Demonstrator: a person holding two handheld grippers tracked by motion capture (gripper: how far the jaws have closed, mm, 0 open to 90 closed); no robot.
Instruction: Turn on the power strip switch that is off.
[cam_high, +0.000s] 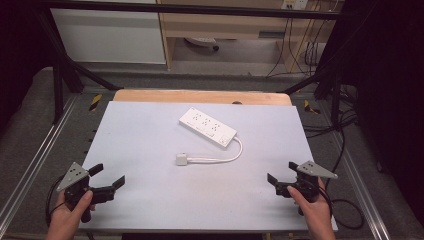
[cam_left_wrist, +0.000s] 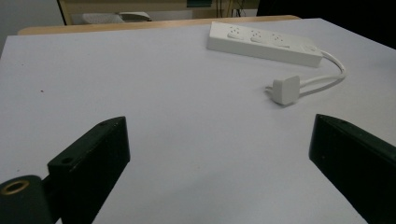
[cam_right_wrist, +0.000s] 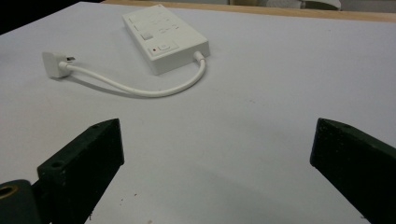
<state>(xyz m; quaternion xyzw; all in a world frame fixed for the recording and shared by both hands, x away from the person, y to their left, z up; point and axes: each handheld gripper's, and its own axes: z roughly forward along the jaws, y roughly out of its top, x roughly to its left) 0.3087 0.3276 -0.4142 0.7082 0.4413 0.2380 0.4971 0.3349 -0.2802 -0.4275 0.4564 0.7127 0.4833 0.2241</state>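
Observation:
A white power strip (cam_high: 207, 126) (cam_left_wrist: 264, 43) (cam_right_wrist: 163, 36) lies past the middle of the pale table (cam_high: 150, 145), set at a slant. Its short white cord (cam_high: 227, 157) (cam_right_wrist: 140, 88) curls back to a white plug (cam_high: 181, 159) (cam_left_wrist: 285, 89) (cam_right_wrist: 55, 64) lying loose on the table, prongs free. My left gripper (cam_high: 107, 175) (cam_left_wrist: 219, 154) rests open at the near left corner, held by a hand, nothing between its jaws. At the near right, my right gripper (cam_high: 281, 172) (cam_right_wrist: 217, 154) is open too, well short of the plug.
A wooden strip (cam_high: 200, 96) borders the table's far edge. Black frame legs (cam_high: 60, 75) stand at both far corners, and loose cables (cam_high: 345, 125) trail on the floor to the right. A wooden cabinet (cam_high: 220, 25) stands behind.

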